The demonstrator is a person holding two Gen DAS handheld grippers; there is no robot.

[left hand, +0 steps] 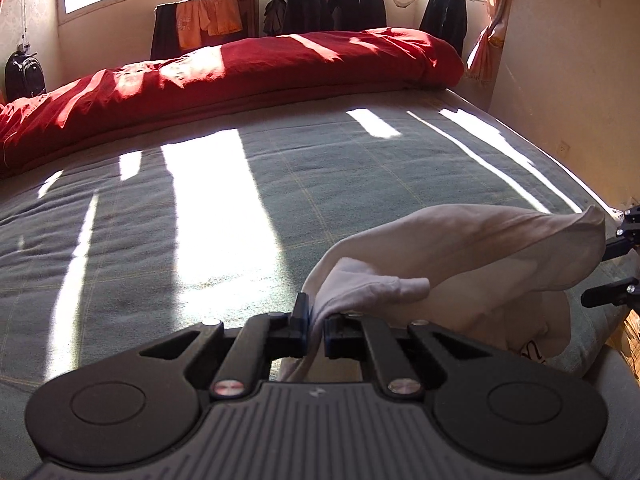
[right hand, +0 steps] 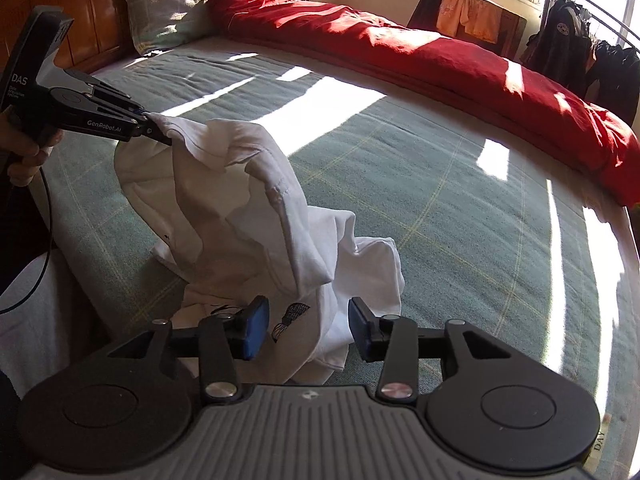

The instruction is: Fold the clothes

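We had the white garment (right hand: 256, 216) bunched and part-lifted over the near edge of the bed (right hand: 460, 200), not yet laid flat. Our left hand-held gripper (right hand: 154, 130) was clamped on a hem or neckline, holding that edge up while the rest sagged onto the green checked cover. Our right hand-held gripper (right hand: 308, 330) stood wide, its blue pads either side of the hanging cloth, gripping nothing. We judged this the spreading-out step; next, the right needed a matching edge, though which edge we could not quite tell

Shirt (right hand: 248, 208) on bed (right hand: 460, 208); duvet (right hand: 440, 52) behind.
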